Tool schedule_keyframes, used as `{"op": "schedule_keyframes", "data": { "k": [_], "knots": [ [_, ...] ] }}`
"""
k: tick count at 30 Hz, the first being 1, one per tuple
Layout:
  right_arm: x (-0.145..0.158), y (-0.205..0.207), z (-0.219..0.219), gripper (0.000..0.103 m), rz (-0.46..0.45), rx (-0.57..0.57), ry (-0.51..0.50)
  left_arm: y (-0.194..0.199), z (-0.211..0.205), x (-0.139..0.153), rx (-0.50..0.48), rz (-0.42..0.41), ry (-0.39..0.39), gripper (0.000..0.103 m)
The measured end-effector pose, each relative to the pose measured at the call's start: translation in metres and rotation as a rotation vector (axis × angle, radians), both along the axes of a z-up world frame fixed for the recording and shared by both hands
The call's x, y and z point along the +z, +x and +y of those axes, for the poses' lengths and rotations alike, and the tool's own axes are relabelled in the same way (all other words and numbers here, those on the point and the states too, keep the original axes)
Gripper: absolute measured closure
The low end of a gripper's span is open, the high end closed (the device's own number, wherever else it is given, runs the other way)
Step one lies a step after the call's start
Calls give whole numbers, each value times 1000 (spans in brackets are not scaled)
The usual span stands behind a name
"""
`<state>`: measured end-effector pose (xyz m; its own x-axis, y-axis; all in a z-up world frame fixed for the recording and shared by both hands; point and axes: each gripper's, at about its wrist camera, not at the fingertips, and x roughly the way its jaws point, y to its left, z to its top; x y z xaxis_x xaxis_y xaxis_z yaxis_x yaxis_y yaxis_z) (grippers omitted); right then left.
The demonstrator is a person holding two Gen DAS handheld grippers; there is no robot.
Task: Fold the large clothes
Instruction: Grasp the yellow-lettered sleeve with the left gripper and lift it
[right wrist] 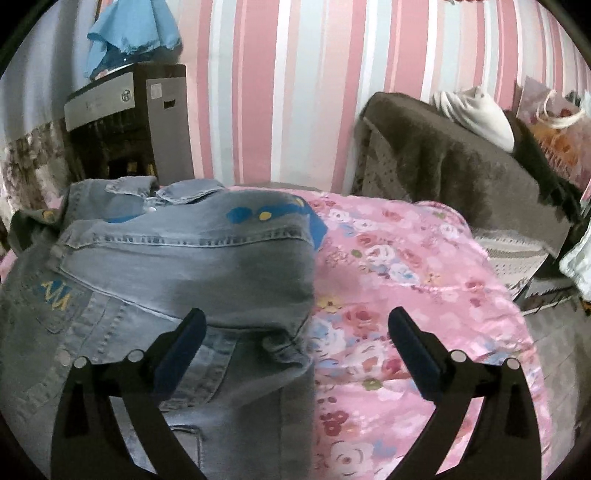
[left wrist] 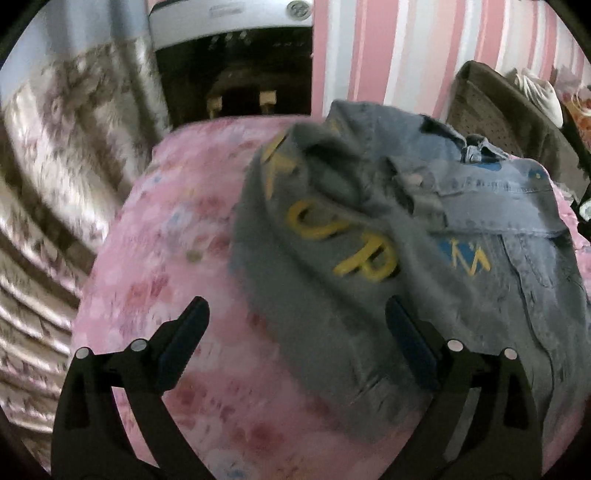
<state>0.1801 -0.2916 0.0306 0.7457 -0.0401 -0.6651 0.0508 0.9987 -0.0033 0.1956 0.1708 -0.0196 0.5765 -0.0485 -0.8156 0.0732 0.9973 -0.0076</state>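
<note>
Two grippers, fingers spread wide, holding nothing.
Left gripper (left wrist: pixel 297 317) and right gripper (right wrist: pixel 297 326) hover over the folded grey-blue denim jacket (right wrist: pixel 192 266) on the pink floral bedspread (right wrist: pixel 406 295).

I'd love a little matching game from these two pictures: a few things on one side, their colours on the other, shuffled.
Things:
1. jacket
2. bedspread
3. letters on the jacket
4. cloth on the cabinet

Colours:
A. pink with flowers
B. bright blue
C. faded grey-blue denim
D. yellow

Pairs: 1-C, 2-A, 3-D, 4-B
</note>
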Motion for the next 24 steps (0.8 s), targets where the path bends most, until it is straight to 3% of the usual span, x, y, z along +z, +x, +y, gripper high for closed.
{"op": "schedule_keyframes", "data": {
  "k": [4,7,8,10,12,15,18,24],
  "knots": [
    [-5,3,4,4,13,5,6,-6,4,-20,-19,59,0,9],
    [-7,4,8,4,19,13,0,-5,-3,-32,-53,97,-87,14],
    [-7,5,9,4,20,14,-5,-3,-8,-35,-70,110,-101,26],
    [-7,4,12,4,16,16,-18,-1,-21,-38,-88,89,-51,36],
    [-6,4,13,4,13,19,-24,0,-31,-36,-116,78,-41,64],
    [-7,4,13,4,14,19,-20,5,-27,-32,-119,89,-129,86],
    [-7,5,13,4,16,22,-10,10,-8,-25,-68,80,-217,91],
    [-8,13,14,4,22,34,0,18,26,4,42,13,-292,93]
  ]
}}
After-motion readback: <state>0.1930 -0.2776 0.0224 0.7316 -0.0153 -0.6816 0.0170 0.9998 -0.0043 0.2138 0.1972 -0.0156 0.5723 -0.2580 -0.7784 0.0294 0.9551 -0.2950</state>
